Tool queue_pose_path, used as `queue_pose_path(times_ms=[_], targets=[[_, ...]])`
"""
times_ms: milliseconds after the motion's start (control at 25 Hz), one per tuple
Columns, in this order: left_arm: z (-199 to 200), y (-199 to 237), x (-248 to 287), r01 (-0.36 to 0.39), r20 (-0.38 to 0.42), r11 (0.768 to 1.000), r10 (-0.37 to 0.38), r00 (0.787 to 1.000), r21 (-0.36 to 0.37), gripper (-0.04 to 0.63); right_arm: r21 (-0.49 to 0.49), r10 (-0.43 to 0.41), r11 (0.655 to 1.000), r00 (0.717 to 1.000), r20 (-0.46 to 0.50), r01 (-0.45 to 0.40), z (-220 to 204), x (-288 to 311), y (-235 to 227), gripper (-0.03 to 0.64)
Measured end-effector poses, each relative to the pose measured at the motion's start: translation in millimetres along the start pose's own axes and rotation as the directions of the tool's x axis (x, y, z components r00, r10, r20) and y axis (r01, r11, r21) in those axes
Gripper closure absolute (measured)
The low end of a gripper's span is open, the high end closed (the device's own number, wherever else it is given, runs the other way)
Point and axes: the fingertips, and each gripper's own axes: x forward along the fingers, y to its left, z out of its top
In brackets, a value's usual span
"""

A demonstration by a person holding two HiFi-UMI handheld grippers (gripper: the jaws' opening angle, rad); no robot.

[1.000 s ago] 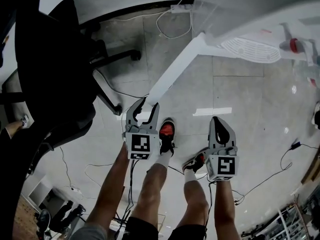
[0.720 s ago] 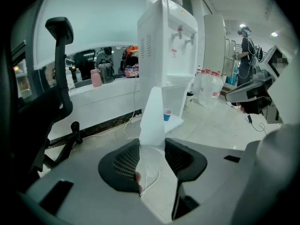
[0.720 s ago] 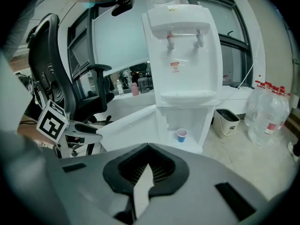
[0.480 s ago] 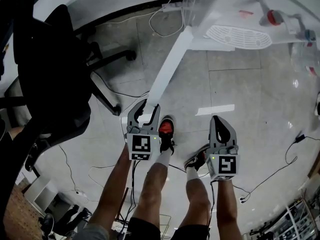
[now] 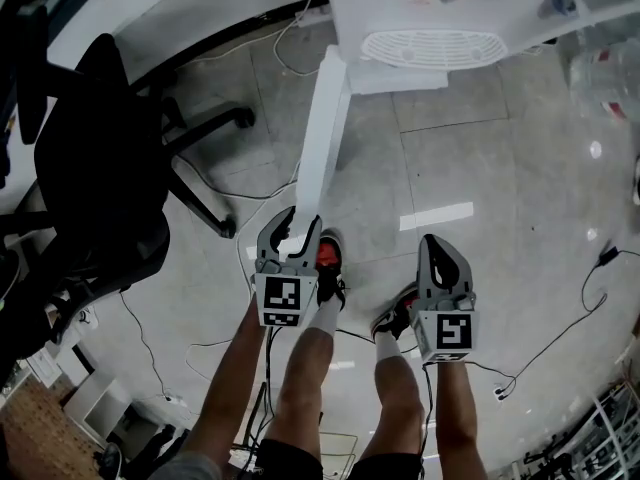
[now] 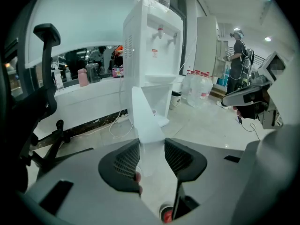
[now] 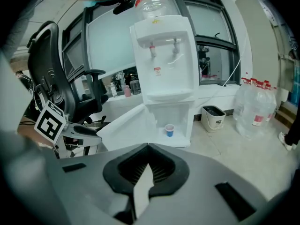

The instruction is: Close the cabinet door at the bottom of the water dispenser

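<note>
The white water dispenser (image 5: 420,8) stands at the top of the head view, and its long white cabinet door (image 5: 320,133) swings out toward me. My left gripper (image 5: 290,225) is shut on the door's free edge. In the left gripper view the door (image 6: 145,118) runs between the pads of the left gripper (image 6: 152,149) back to the dispenser (image 6: 152,55). My right gripper (image 5: 441,243) hangs to the right, shut and empty, apart from the door. The right gripper view shows the right gripper (image 7: 147,146), the open cabinet, the door (image 7: 126,123) and a small blue cup (image 7: 169,130) inside.
A black office chair (image 5: 90,168) stands close on the left. Cables (image 5: 290,48) trail on the floor by the wall. The person's shoes (image 5: 330,263) sit between the grippers. Water jugs (image 7: 255,109) and a small bin (image 7: 213,117) stand right of the dispenser. Another person (image 6: 239,50) stands far off.
Both grippers have moved toward the dispenser, the left one keeping the door's edge. The door now lies steeper in the head view, and the dispenser has slid toward the top centre.
</note>
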Motion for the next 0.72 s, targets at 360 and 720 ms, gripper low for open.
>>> queue_pose_path(times_ms=[360,720], targets=[[4,-35,4,0.027,-0.005,0.999,-0.027,1.000,0.029,0.413,0.033,-0.028,0.999,0.999,0.022,0.027,-13,-23,-26,0.598],[14,-72,12,0.025,-0.004,0.999,-0.025,1.000,0.039,0.437,0.068,-0.048,0.997,0.998,0.033,0.046,-28,-43,-50,0.600]])
